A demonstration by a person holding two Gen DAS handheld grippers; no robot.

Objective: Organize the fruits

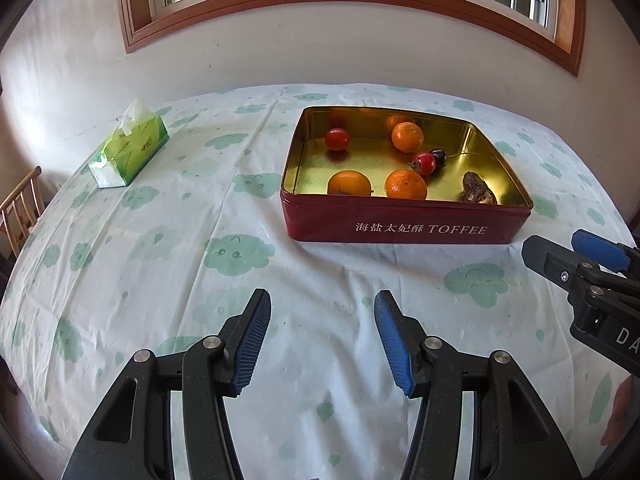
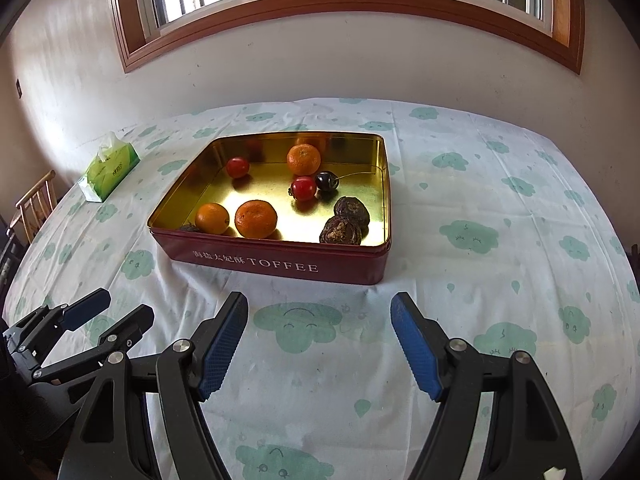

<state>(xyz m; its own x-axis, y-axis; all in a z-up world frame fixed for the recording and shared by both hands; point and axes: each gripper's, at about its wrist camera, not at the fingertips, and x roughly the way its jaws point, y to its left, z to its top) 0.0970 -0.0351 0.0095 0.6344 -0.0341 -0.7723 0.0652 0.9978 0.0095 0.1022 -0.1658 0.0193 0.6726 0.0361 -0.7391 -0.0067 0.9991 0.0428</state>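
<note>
Three mandarins (image 2: 256,219), two red cherry tomatoes (image 2: 303,188), one dark cherry (image 2: 326,181) and two brown, scaly fruits (image 2: 341,231) lie loose in a red toffee tin (image 2: 280,266) with a gold interior, set on the tabletop (image 2: 480,280) under a cloud-print cloth. Left tongs (image 1: 320,340): spread wide, empty, above the cloth on the near side of the tin. Right tongs (image 2: 320,344): spread wide, empty, just before the tin's front wall. Green tissue box (image 1: 128,154): well left of the tin.
</note>
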